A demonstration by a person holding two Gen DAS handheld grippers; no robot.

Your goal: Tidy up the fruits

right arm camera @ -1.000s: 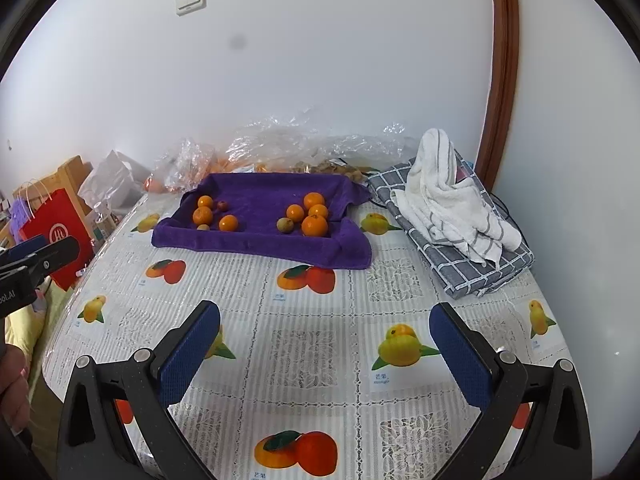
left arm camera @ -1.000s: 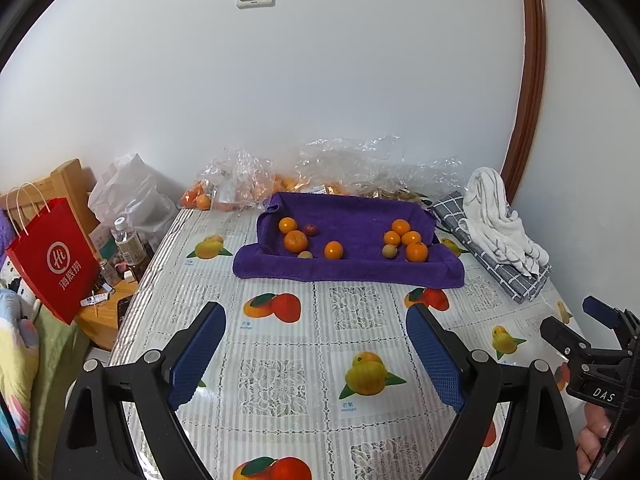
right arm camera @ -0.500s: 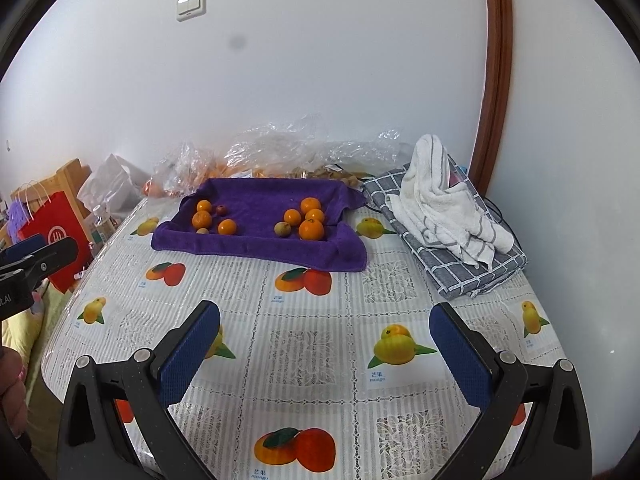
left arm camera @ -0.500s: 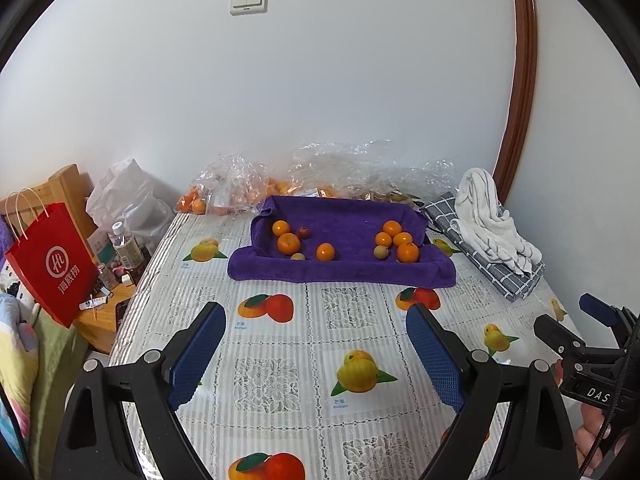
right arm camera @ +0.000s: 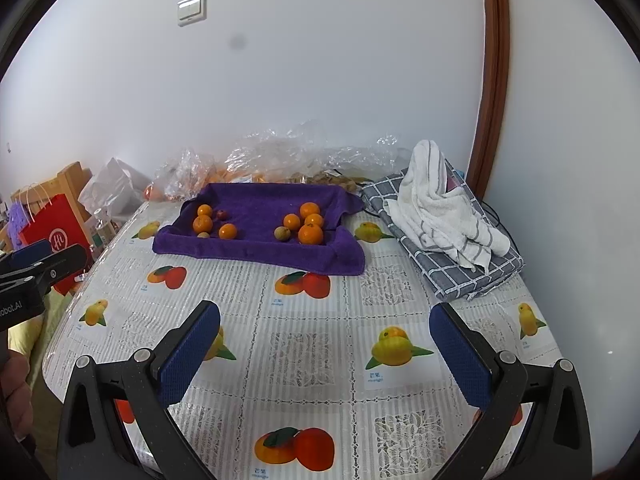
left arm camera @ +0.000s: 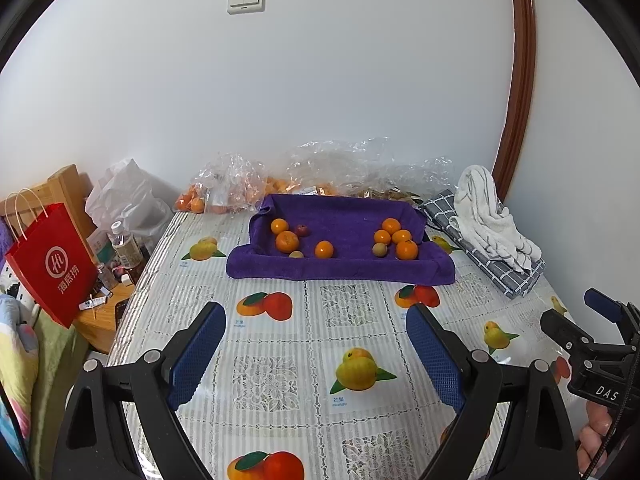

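A red paper bag [left arm camera: 52,258] is seen far to the left of the purple towel [left arm camera: 340,240], beyond the edge of the surface [left arm camera: 280,360], with a clear bottle [left arm camera: 126,246] just beside it on the towel's side. The surface is covered by a plastic cloth printed with fruit pictures. The purple towel is laid near the back wall, its edges turned up like a shallow tray, and the fruits are held on it in two groups. In the towel's left half, three oranges [left arm camera: 287,241] are gathered with a small dark red fruit [left arm camera: 302,230] and a small pale one at the front. In its right half, four oranges [left arm camera: 406,249] are clustered, and a brownish-green fruit [left arm camera: 379,249] is set against their left side. Crumpled clear plastic bags [left arm camera: 340,168], with more orange fruit inside at the left end, are piled behind the towel against the wall. To the right of the towel, a grey checked cloth [right arm camera: 460,264] is spread, and a white striped towel [right arm camera: 440,208] is heaped on it. The left claw [left arm camera: 316,352] is held wide open above the printed cloth, well short of the purple towel, with nothing between its blue pads. The right claw [right arm camera: 326,354] is likewise spread open and empty, in front of the towel's right half.
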